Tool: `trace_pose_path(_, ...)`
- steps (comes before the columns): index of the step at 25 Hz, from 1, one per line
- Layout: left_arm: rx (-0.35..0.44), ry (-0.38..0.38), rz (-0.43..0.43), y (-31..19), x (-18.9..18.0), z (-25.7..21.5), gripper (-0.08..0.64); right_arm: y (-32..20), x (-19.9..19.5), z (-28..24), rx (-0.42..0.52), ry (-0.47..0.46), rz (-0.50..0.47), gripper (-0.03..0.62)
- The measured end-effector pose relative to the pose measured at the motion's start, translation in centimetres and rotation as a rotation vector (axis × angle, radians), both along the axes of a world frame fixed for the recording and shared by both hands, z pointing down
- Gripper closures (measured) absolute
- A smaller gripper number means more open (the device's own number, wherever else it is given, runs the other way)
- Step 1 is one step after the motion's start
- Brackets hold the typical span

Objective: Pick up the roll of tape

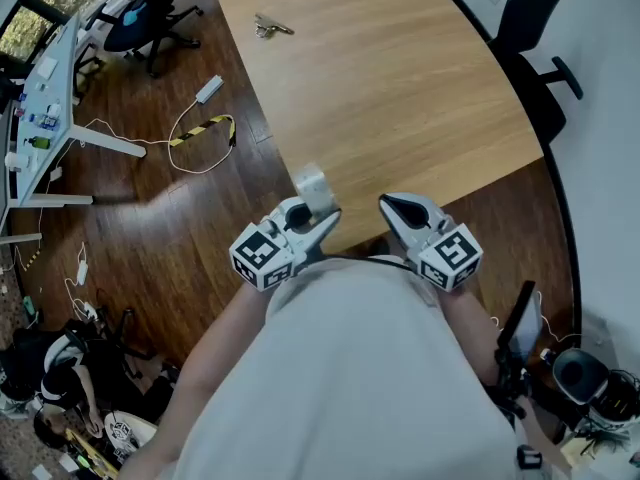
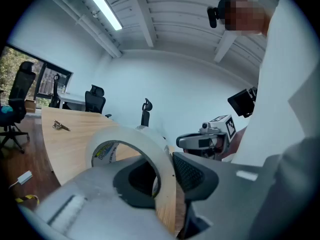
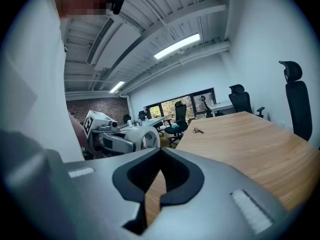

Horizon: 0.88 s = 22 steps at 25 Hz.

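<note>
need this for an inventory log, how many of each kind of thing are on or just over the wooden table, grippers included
roll of tape: 1, clamped in the left gripper
bunch of keys: 1
grippers: 2, the left gripper and the right gripper
total: 4

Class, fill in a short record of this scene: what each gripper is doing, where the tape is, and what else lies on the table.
left gripper: jaws shut on the wall of the roll of tape
right gripper: jaws together, nothing between them
roll of tape: held in the air by the table's near edge
table: wooden, curved edge
keys: lying at the table's far end, away from both grippers
</note>
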<state>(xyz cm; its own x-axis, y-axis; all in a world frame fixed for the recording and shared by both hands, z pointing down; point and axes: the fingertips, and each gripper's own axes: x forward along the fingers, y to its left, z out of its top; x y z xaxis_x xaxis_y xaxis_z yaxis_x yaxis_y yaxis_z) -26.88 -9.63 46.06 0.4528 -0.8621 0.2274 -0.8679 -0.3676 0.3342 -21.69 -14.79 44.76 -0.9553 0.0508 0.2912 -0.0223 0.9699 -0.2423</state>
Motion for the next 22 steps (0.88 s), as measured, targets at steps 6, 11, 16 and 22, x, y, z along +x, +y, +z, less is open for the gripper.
trace_pose_path(6,0.002,0.004,-0.013,0.3,-1.2,0.0,0.451,0.1,-1.2,0.1,-0.015,0.005,-0.007,0.586)
trace_pose_path(11,0.001,0.001,-0.014,0.6,-2.1,0.1,0.453,0.3,-1.9,0.3,-0.022,0.012,-0.005,0.586)
trace_pose_path(16,-0.003,0.0,0.0,0.6,-2.1,0.1,0.453,0.3,-2.2,0.3,-0.023,0.011,-0.004,0.586)
trace_pose_path(22,-0.001,-0.001,0.016,0.9,-1.7,0.4,0.454,0.6,-2.0,0.6,-0.021,0.012,0.007,0.585)
